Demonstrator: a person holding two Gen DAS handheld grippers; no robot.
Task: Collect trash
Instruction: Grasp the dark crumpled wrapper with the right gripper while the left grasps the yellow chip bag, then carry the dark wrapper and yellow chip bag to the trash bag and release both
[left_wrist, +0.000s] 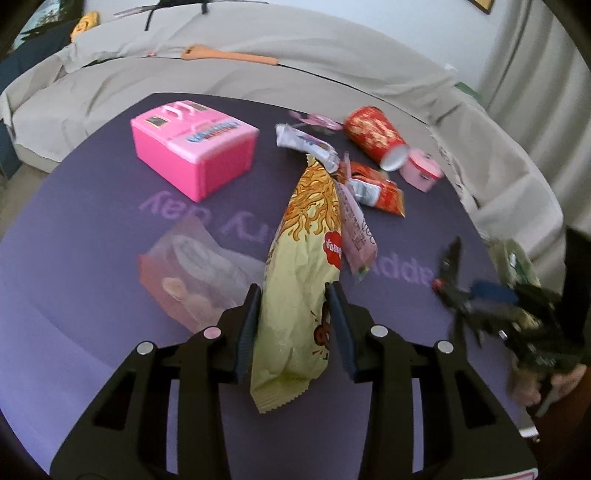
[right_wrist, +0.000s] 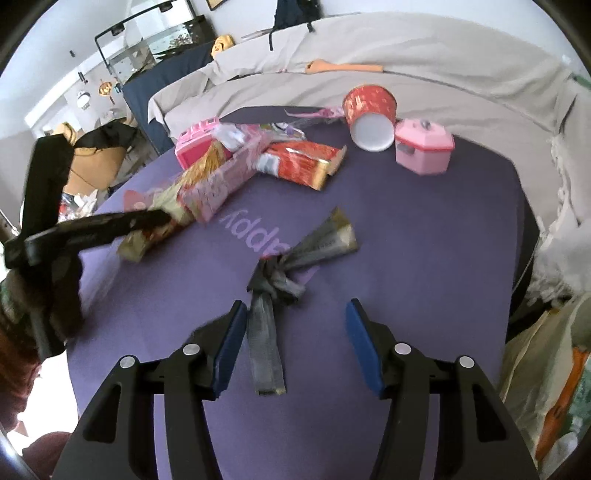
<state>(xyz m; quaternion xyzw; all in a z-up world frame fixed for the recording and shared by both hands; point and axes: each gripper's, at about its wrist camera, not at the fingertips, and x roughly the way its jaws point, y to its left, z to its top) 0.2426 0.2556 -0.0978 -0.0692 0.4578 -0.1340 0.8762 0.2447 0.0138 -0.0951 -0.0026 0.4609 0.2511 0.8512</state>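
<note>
**Noodle wrapper pinched, dark wrapper waiting**

The yellow noodle wrapper (left_wrist: 299, 280) sits pinched between the pads of the left tool (left_wrist: 295, 328), its far end among the litter on the purple tabletop (left_wrist: 92, 229). It looks light, crinkly and slippery, so a mid-body hold suits it. The right tool (right_wrist: 295, 343) hangs spread over a knotted dark wrapper (right_wrist: 280, 280), limp film best taken at the knot. The red paper cup (right_wrist: 369, 114) lies tipped and looks empty; the pink box (left_wrist: 192, 147) and small pink case (right_wrist: 424, 147) are shut.

Yellow noodle-printed wrapper (left_wrist: 303, 266), bright pink box (left_wrist: 194, 149), red-and-gold cup (right_wrist: 369, 110), purple lettered mat (right_wrist: 424, 240).
</note>
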